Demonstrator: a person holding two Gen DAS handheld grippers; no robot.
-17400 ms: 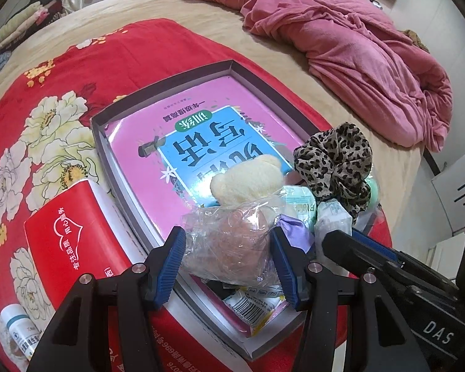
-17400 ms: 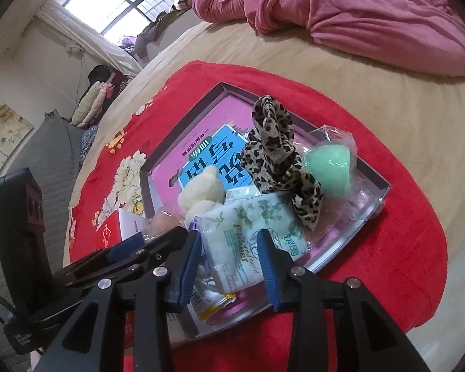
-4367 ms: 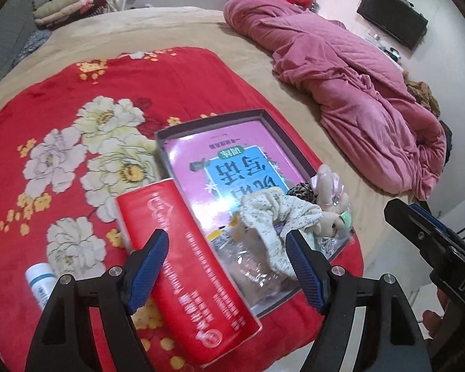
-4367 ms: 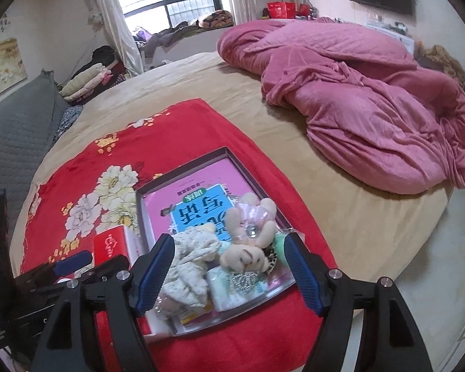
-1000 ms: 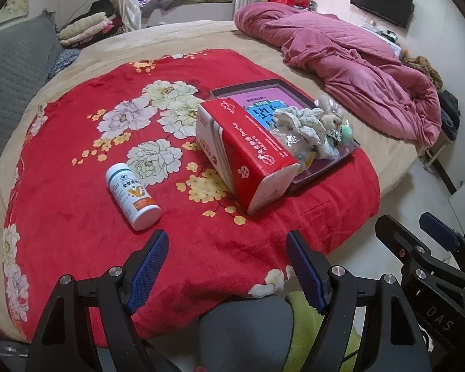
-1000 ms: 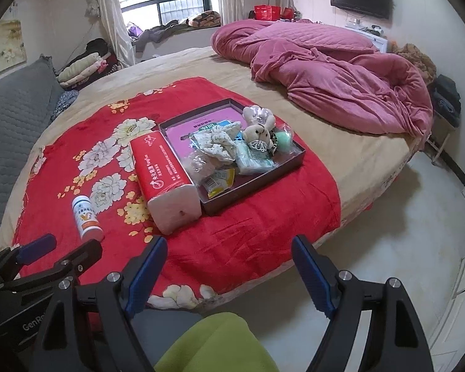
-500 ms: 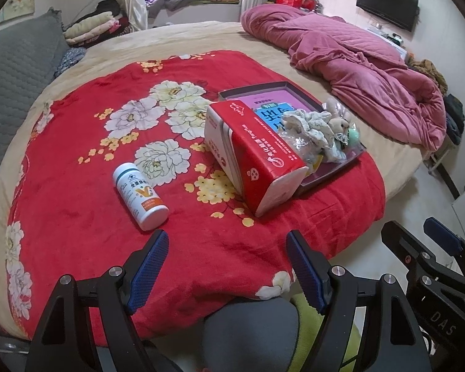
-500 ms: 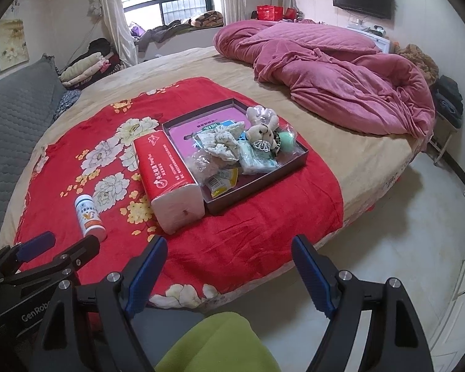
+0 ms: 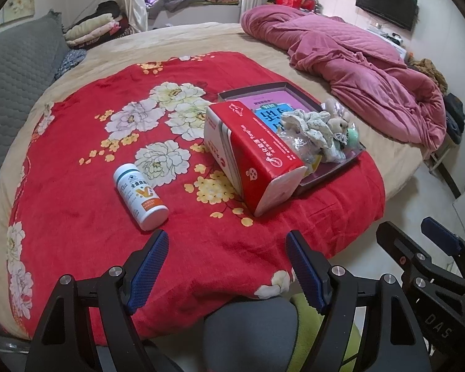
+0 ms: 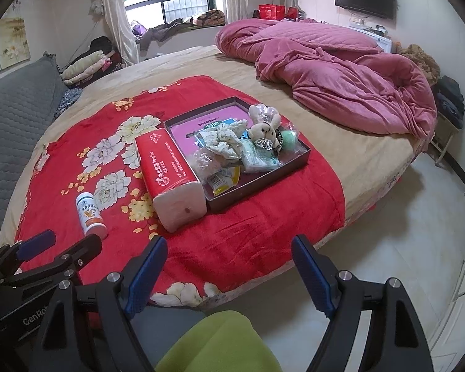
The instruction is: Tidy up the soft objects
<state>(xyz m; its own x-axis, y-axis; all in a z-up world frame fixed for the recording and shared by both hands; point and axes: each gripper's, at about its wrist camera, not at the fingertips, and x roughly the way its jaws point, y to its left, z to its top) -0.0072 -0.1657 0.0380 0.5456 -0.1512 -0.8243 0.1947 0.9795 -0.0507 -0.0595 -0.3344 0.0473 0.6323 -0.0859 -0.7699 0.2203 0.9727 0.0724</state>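
Note:
A dark shallow tray [image 10: 265,184] [image 9: 328,175] rests on the red floral blanket [image 10: 254,226] [image 9: 77,192]. Inside it lies a pile of soft things: a pale floral scrunchie [image 10: 224,138] [image 9: 308,124], a small plush bear [image 10: 265,133] [image 9: 338,122], a green sponge [image 10: 290,139] and a tissue pack [image 10: 259,158]. Both grippers hang back from the bed's near edge, well short of the tray. My left gripper [image 9: 228,271] is open and holds nothing. My right gripper [image 10: 231,274] is open too, nothing between its fingers.
A red tissue box [image 10: 170,176] [image 9: 251,152] lies against the tray's left side. A white pill bottle [image 10: 90,214] [image 9: 139,197] lies on the blanket to the left. A pink quilt [image 10: 341,74] is heaped at the back right. The person's knees [image 10: 220,344] show below.
Over several seconds both grippers drew back from the tray to beyond the bed's edge. In the last second the views hold almost still.

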